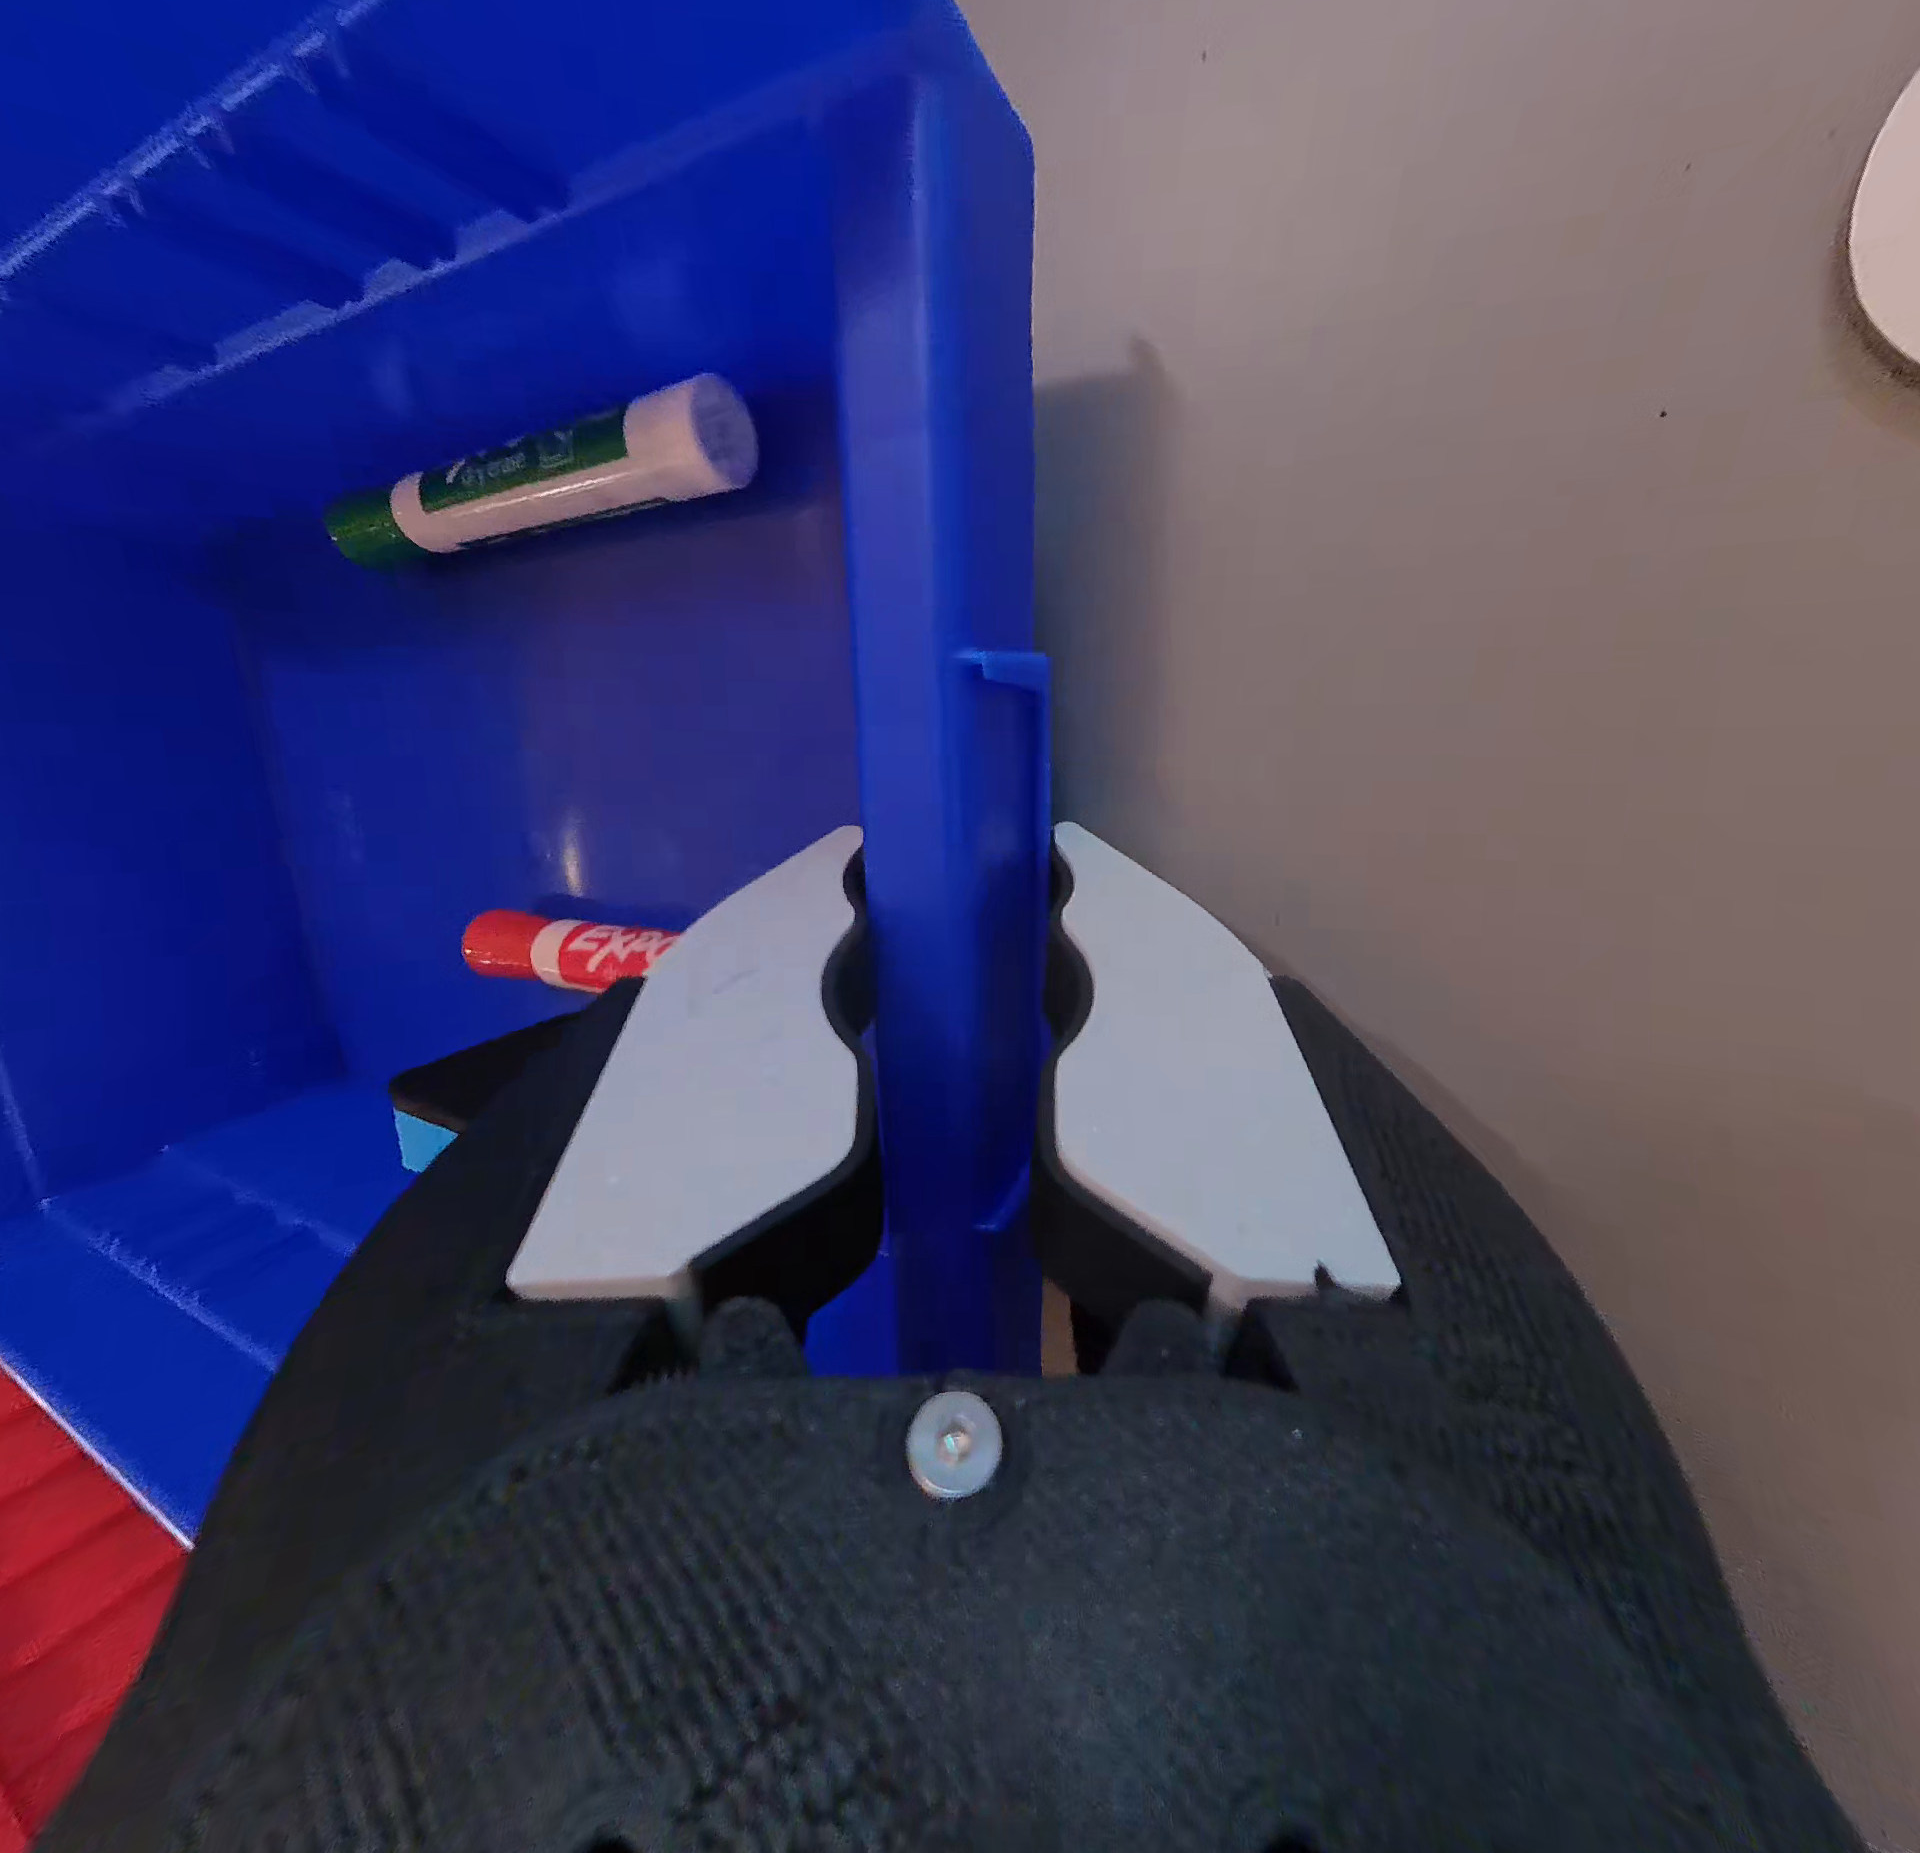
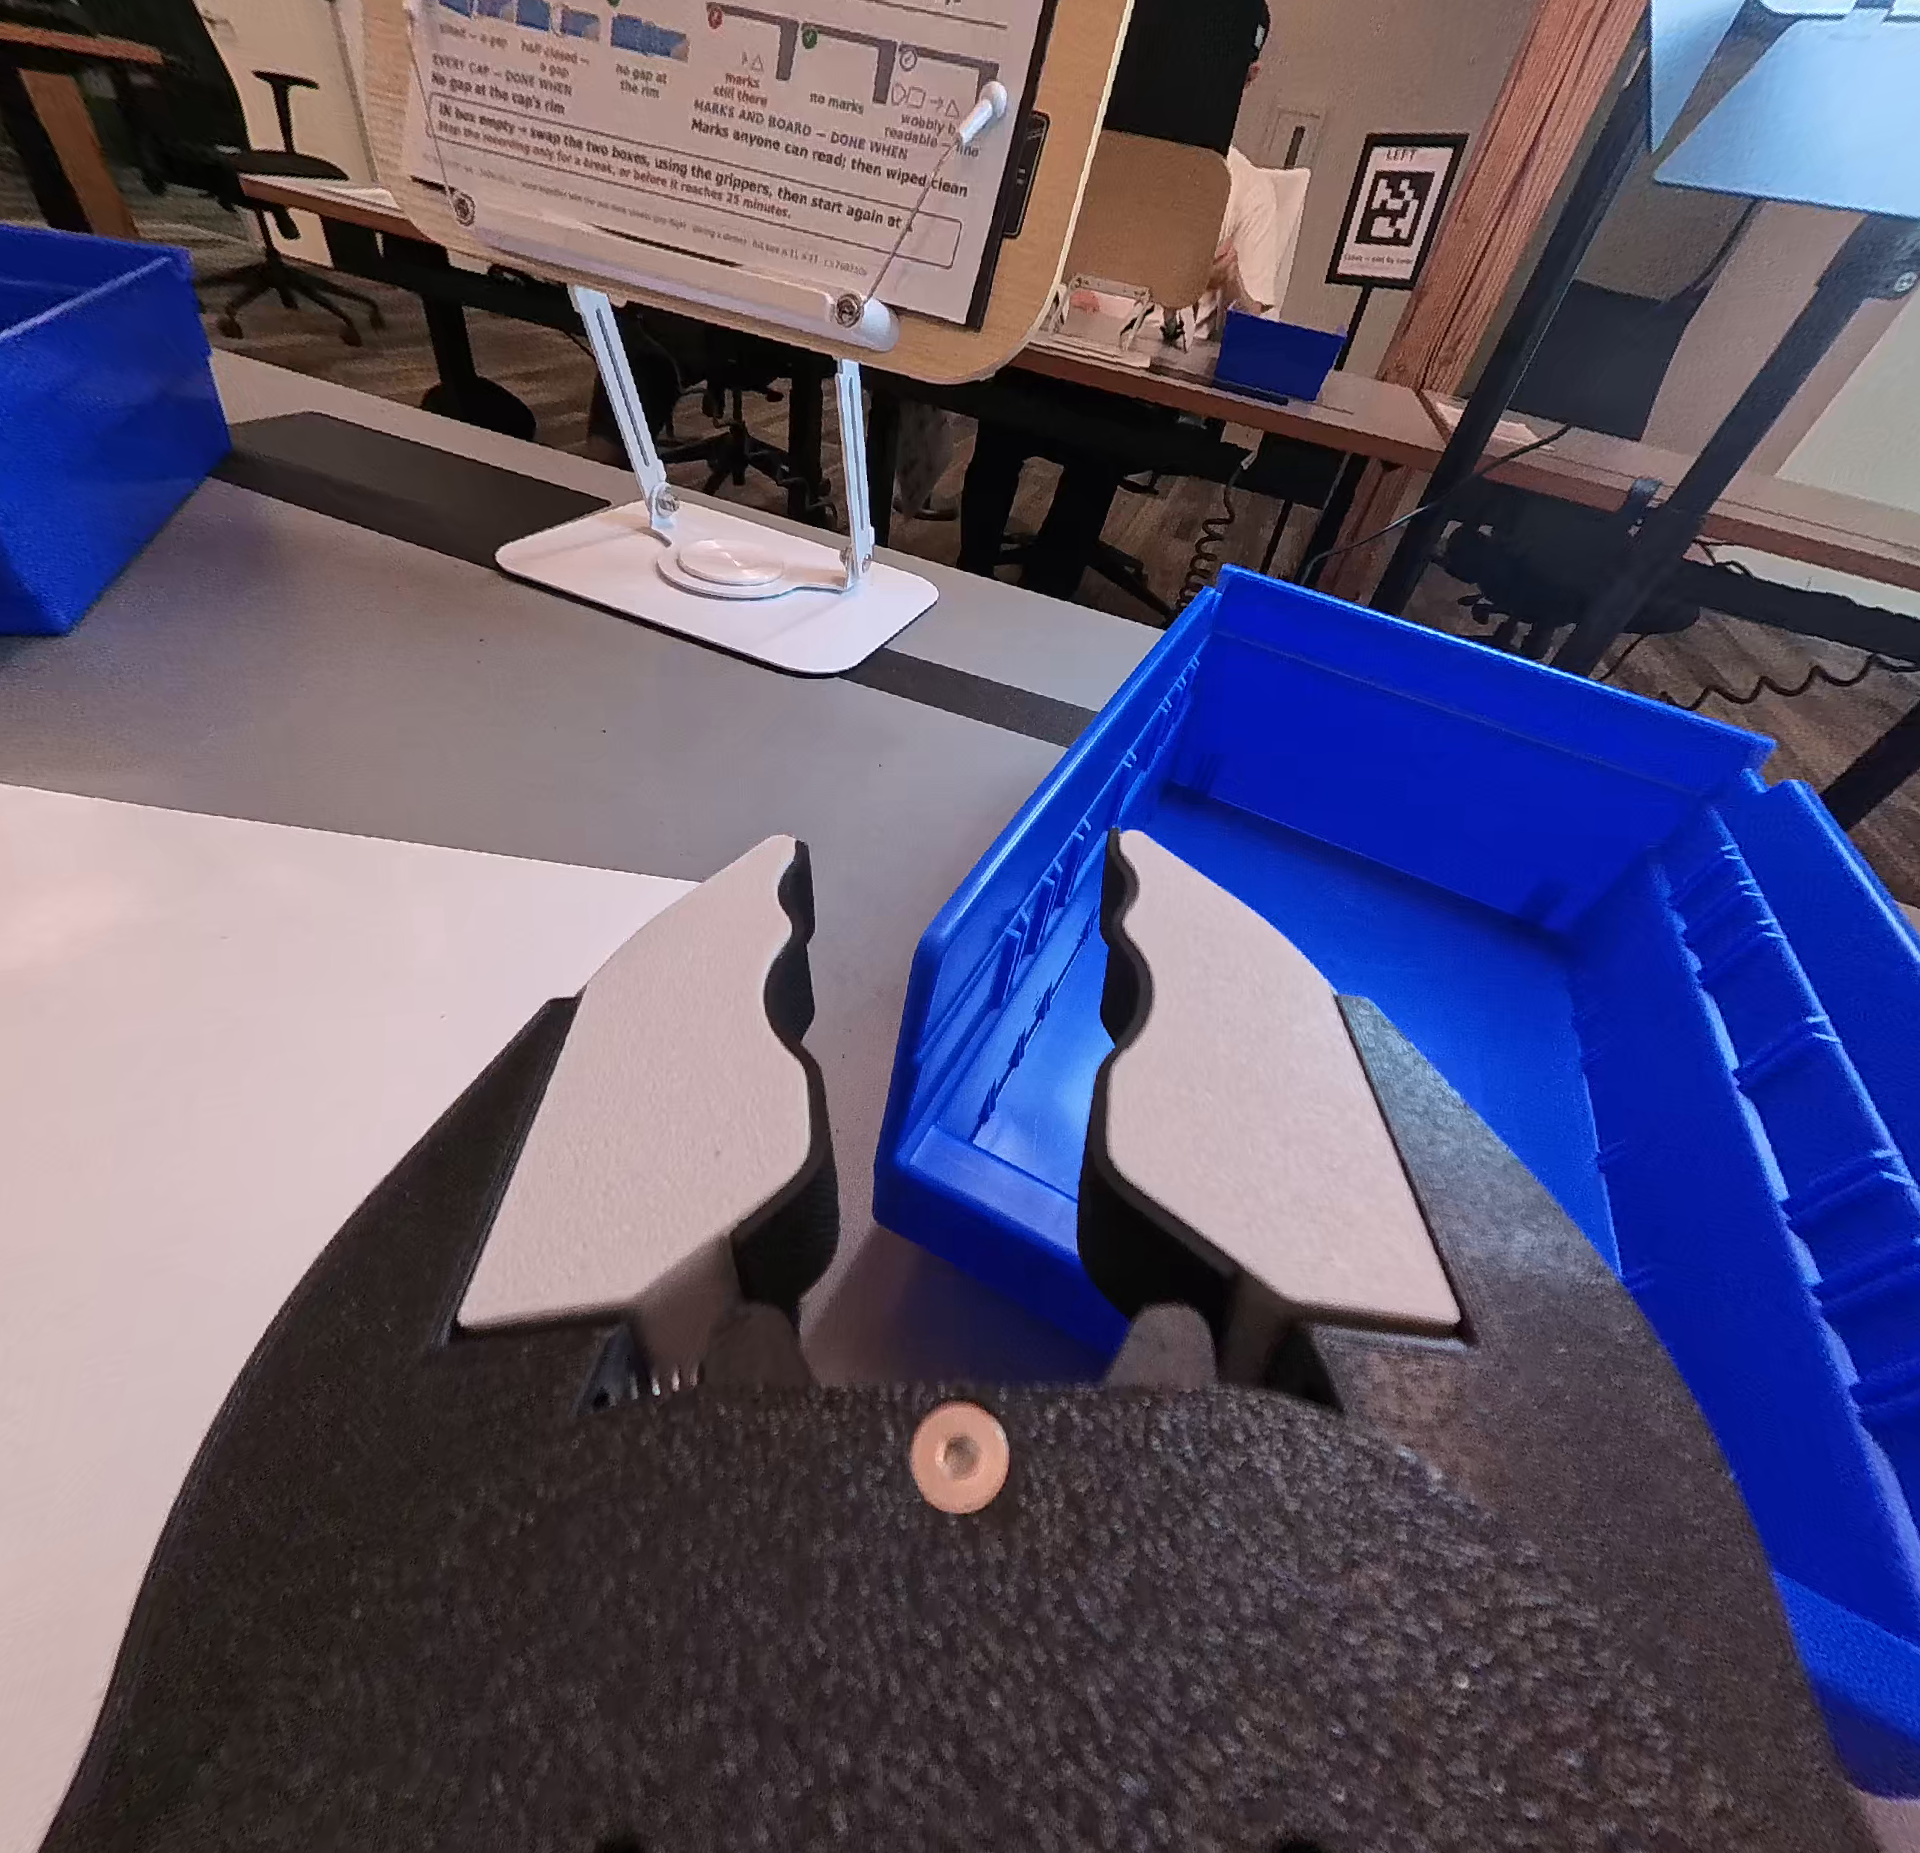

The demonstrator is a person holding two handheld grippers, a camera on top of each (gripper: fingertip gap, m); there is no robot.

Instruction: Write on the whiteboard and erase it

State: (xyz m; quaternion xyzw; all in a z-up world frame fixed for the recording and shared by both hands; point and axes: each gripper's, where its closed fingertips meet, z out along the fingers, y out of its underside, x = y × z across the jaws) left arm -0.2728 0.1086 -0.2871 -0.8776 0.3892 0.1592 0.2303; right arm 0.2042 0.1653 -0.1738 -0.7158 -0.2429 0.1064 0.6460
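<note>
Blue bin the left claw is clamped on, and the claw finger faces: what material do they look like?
Blue bin: looks like glossy moulded plastic, given the sheen on its inner walls, moulded ribs and thin rim.
Left claw fingers: flat matte grey faces, probably plastic, over wavy black pads, possibly rubber. The black body shows fine layer lines, likely 3D-printed.

The left gripper (image 1: 956,930) has a matt black, ribbed printed body, smooth pale grey finger plates and a bright metal screw (image 1: 954,1442). Between its fingers stands the glossy blue plastic bin wall (image 1: 940,556); left of them lie a green marker (image 1: 540,484) and a red marker (image 1: 566,949), both shiny plastic. The right gripper (image 2: 956,972) looks grainy black. Right of it sits an empty glossy blue bin (image 2: 1455,972); left, a smooth white whiteboard (image 2: 260,1024) on a matt grey table (image 2: 520,702).
</note>
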